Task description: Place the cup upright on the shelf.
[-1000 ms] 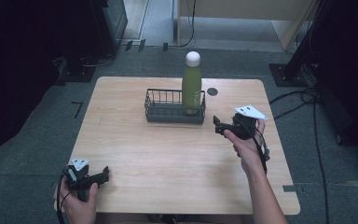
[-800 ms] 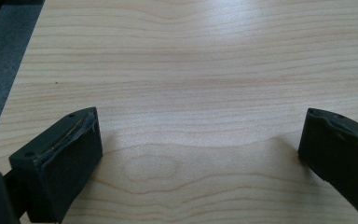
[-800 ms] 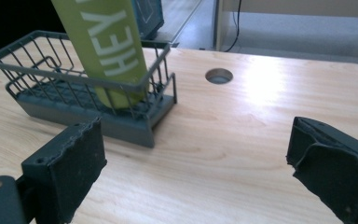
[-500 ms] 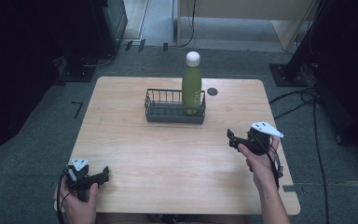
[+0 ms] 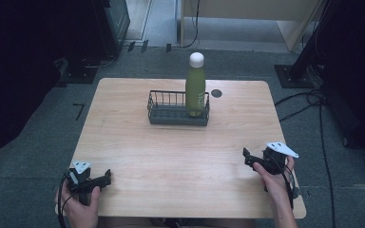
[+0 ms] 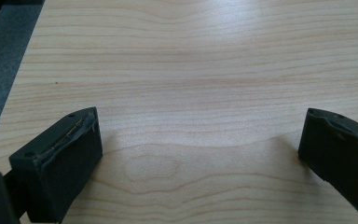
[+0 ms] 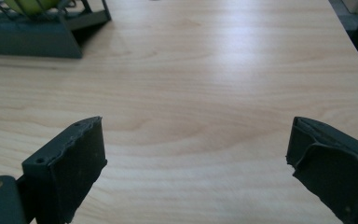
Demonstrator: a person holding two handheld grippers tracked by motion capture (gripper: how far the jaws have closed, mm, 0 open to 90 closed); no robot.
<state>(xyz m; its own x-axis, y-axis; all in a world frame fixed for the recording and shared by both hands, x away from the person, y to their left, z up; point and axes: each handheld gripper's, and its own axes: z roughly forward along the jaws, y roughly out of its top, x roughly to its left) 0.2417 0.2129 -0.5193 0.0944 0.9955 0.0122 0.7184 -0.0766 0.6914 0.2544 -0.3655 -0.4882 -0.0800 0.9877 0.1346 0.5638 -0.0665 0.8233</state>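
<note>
A green bottle (image 5: 196, 90) with a white cap stands upright in the right end of a dark wire basket (image 5: 171, 115) at the back middle of the wooden table (image 5: 180, 156). My left gripper (image 5: 105, 179) rests near the front left corner, open, with bare wood between its jaws (image 6: 200, 154). My right gripper (image 5: 246, 157) is low over the table's front right, well in front of the basket, open and holding nothing (image 7: 196, 154). In the right gripper view the basket (image 7: 32, 42) and the bottle's base (image 7: 28, 4) sit at the top left.
A small dark round hole (image 5: 216, 93) marks the table top just right of the basket. Cables (image 5: 313, 102) trail over the grey floor to the right of the table. Dark equipment stands at the back left.
My right gripper has drawn back from beside the basket toward the table's front right and come lower. The left gripper, bottle and basket have stayed put.
</note>
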